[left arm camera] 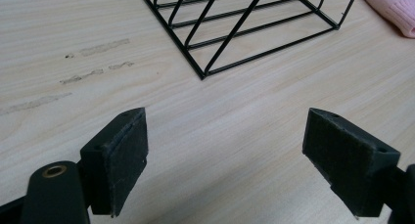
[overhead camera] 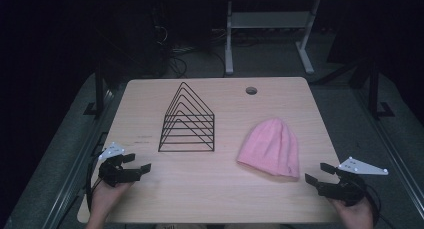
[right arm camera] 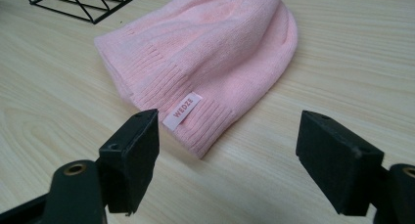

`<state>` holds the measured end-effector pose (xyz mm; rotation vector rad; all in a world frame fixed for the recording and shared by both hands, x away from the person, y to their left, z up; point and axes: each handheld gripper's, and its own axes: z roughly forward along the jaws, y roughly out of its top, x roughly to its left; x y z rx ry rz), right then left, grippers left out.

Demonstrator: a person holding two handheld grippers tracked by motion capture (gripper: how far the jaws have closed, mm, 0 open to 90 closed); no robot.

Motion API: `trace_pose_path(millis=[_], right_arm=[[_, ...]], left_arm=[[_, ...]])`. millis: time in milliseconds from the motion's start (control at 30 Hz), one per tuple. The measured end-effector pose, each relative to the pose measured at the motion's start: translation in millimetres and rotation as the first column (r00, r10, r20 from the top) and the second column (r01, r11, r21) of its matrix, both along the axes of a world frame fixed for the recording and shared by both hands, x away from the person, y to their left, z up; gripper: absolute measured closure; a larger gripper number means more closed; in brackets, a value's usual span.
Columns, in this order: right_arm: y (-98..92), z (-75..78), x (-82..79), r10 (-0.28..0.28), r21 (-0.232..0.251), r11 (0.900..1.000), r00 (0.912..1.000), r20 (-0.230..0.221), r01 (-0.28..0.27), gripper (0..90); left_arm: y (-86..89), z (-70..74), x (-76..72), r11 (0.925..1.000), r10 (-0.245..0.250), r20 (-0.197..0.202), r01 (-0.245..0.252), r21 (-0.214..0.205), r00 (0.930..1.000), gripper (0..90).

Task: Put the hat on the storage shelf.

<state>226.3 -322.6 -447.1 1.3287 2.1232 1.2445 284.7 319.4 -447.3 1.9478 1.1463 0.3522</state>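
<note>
- Hat (overhead camera: 271, 147), pink and knitted, lies flat on the table's (overhead camera: 210, 189) right half, its ribbed brim toward the near edge.
- Left hand (overhead camera: 106, 196) comes in over the near-left corner, holding the left gripper (overhead camera: 138, 162) low above the wood, jaws aimed toward the table's middle.
- Right hand (overhead camera: 356, 214) comes in at the near-right corner; the right gripper (overhead camera: 320, 173) points leftward at the hat's brim from just beside it.
- A small pale tag (right arm camera: 182, 110) sewn on the brim reads "WEDZE".
- Left gripper's jaws are spread wide with nothing between them, bare wood beneath; ahead of them stands a black wire rack (left arm camera: 244, 28).
- Right gripper's jaws are likewise spread wide and grip nothing; the brim's corner lies ahead between them, apart from both pads.
- The rack stands at the table's centre, left of the hat and apart from it.
</note>
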Motion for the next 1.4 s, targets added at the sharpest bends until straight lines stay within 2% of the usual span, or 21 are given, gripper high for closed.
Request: trace_pose_path(millis=[233, 300, 567, 600, 667, 700, 733, 767, 800, 833, 867, 900, 933, 1000, 1033, 1067, 1100, 1133, 1233, 1333, 1400], right_arm=[[4.0, 1.9, 5.8, 0.016, 0.048, 0.9988, 0.9996, -0.023, -0.015, 17.4], [6.3, 3.9, 7.6, 0.024, 0.050, 0.9985, 0.9996, -0.016, -0.023, 17.2], [15.4, 26.6, 32.2, 0.078, 0.072, 0.9944, 0.9969, -0.005, -0.078, 16.6], [18.7, 33.0, 45.5, 0.095, 0.065, 0.9934, 0.9954, -0.009, -0.095, 17.0], [21.5, 36.5, 57.0, 0.107, 0.059, 0.9927, 0.9937, -0.031, -0.105, 17.7], [21.5, 36.5, 57.0, 0.107, 0.059, 0.9927, 0.9937, -0.031, -0.105, 17.7], [23.7, 39.2, 70.8, 0.126, 0.064, 0.9905, 0.9906, -0.054, -0.122, 19.4], [23.7, 39.2, 70.8, 0.126, 0.064, 0.9905, 0.9906, -0.054, -0.122, 19.4], [25.9, 40.5, 85.2, 0.136, 0.064, 0.9894, 0.9875, -0.080, -0.131, 19.6], [25.9, 40.5, 85.2, 0.136, 0.064, 0.9894, 0.9875, -0.080, -0.131, 19.6], [29.0, 40.7, 101.8, 0.143, 0.054, 0.9890, 0.9836, -0.110, -0.138, 20.0], [29.0, 40.7, 101.8, 0.143, 0.054, 0.9890, 0.9836, -0.110, -0.138, 20.0], [32.0, 40.9, 114.0, 0.141, 0.041, 0.9897, 0.9815, -0.129, -0.137, 20.6], [35.6, 42.6, 127.1, 0.141, 0.033, 0.9900, 0.9790, -0.147, -0.137, 21.9], [35.6, 42.6, 127.1, 0.141, 0.033, 0.9900, 0.9790, -0.147, -0.137, 21.9], [39.5, 45.5, 140.1, 0.134, 0.020, 0.9910, 0.9767, -0.168, -0.132, 22.5], [39.5, 45.5, 140.1, 0.134, 0.020, 0.9910, 0.9767, -0.168, -0.132, 22.5], [42.5, 48.1, 150.9, 0.129, 0.002, 0.9914, 0.9742, -0.185, -0.131, 22.9], [43.3, 48.9, 159.8, 0.123, 0.001, 0.9922, 0.9734, -0.194, -0.125, 23.2], [45.8, 45.9, 180.5, 0.105, 0.012, 0.9944, 0.9654, -0.239, -0.105, 24.6], [47.5, 44.6, 185.6, 0.096, 0.002, 0.9951, 0.9644, -0.246, -0.099, 25.0]], left_arm=[[-1.2, -0.1, -0.5, 0.9999, 0.002, 0.000, -0.002, -0.011, 1.0000, 16.4], [-2.2, 0.5, -2.9, 1.0000, -0.005, 0.007, 0.005, -0.007, 1.0000, 16.4], [-1.5, 1.2, -4.6, 0.9999, -0.003, 0.016, 0.003, -0.014, 0.9999, 16.5], [-0.6, 2.0, -4.6, 0.9999, -0.003, 0.018, 0.003, -0.013, 0.9998, 16.4], [0.7, 2.0, -4.0, 0.9998, 0.004, 0.022, -0.003, -0.020, 0.9997, 16.4], [0.7, 2.0, -4.0, 0.9998, 0.004, 0.022, -0.003, -0.020, 0.9997, 16.4], [0.8, 1.6, -3.1, 0.9993, 0.011, 0.018, -0.011, -0.035, 0.9998, 16.4], [0.8, 1.6, -3.1, 0.9993, 0.011, 0.018, -0.011, -0.035, 0.9998, 16.4], [1.1, 2.0, -2.4, 0.9997, 0.009, 0.013, -0.008, -0.025, 0.9999, 16.4], [1.1, 2.0, -2.4, 0.9997, 0.009, 0.013, -0.008, -0.025, 0.9999, 16.4], [0.6, 1.9, -2.0, 0.9996, 0.009, 0.016, -0.009, -0.028, 0.9998, 16.4], [0.2, 1.9, -2.1, 0.9995, 0.008, 0.019, -0.008, -0.029, 0.9998, 16.4], [-0.3, 2.1, -2.2, 0.9996, 0.007, 0.021, -0.006, -0.029, 0.9998, 16.4], [-0.5, 2.4, -2.4, 0.9995, 0.007, 0.022, -0.007, -0.029, 0.9997, 16.4], [-0.2, 2.6, -2.6, 0.9996, 0.007, 0.023, -0.006, -0.029, 0.9997, 16.4], [0.0, 2.7, -2.6, 0.9994, 0.009, 0.024, -0.008, -0.034, 0.9997, 16.4], [0.3, 2.6, -2.5, 0.9993, 0.010, 0.023, -0.009, -0.036, 0.9997, 16.4], [1.3, 2.7, -2.1, 0.9993, 0.011, 0.023, -0.010, -0.037, 0.9997, 16.4], [1.9, 2.9, -1.4, 0.9993, 0.010, 0.024, -0.009, -0.037, 0.9997, 16.4], [1.9, 3.5, -0.7, 0.9991, 0.006, 0.030, -0.005, -0.043, 0.9995, 16.4], [1.8, 3.6, -1.0, 0.9992, 0.004, 0.030, -0.002, -0.041, 0.9995, 16.4]])
